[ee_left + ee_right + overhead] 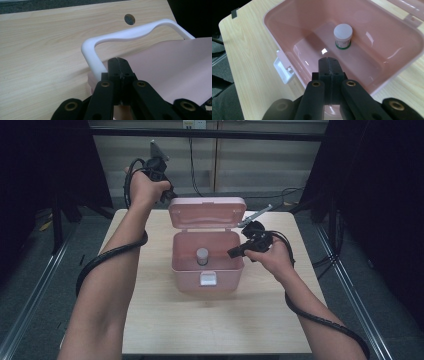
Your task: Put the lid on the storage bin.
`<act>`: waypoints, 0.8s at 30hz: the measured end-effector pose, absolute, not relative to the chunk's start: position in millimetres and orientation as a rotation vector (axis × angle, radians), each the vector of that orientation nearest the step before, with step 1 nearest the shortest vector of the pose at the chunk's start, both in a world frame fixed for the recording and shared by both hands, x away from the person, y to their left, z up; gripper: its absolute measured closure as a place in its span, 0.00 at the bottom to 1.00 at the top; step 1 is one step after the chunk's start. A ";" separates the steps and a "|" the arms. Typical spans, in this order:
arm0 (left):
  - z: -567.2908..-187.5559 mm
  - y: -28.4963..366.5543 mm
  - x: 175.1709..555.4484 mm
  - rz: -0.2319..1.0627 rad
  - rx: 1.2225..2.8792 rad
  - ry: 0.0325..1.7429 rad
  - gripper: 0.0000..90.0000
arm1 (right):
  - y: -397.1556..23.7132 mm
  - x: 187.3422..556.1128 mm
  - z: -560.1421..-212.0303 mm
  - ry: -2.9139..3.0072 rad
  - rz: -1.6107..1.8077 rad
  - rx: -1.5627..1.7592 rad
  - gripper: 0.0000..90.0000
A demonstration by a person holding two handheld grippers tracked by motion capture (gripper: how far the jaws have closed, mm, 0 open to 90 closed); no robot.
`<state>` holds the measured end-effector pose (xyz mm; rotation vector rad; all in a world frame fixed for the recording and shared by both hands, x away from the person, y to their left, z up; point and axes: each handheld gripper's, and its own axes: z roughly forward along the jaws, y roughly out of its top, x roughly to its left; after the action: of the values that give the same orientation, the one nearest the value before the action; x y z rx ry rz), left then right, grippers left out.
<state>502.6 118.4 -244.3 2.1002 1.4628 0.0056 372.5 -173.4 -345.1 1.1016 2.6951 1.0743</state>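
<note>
High view: pink box (207, 270) seen open on table (150, 320).
Jar (342, 35): upright inside.
Left tongs (117, 62): closed, seemingly against lid (175, 67).
Right tongs (329, 62): closed, empty.

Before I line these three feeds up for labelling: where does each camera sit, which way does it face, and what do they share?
High view: above the person's side, looking forward and down on the table; both forearms, left hand-held gripper, right hand-held gripper.
Left gripper view: rides the left hand-held gripper, jaws shut, looking over the pink lid and white handle.
Right gripper view: rides the right hand-held gripper, jaws shut, looking down into the pink box at a white-capped jar.
High and right gripper views share box, jar and latch.
</note>
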 end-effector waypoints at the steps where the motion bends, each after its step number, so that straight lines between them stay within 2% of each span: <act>1: -246.1 119.4 501.9 0.003 2.108 1.464 1.00 | -174.7 372.5 -344.9 2.692 1.077 1.107 1.00; 24: -261.8 125.1 490.0 -0.037 2.131 1.468 0.95 | -178.3 368.7 -342.4 2.659 1.107 1.072 1.00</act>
<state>490.0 125.1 -261.8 2.1314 1.4675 -0.0365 368.7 -178.3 -342.4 1.0721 2.6586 1.1070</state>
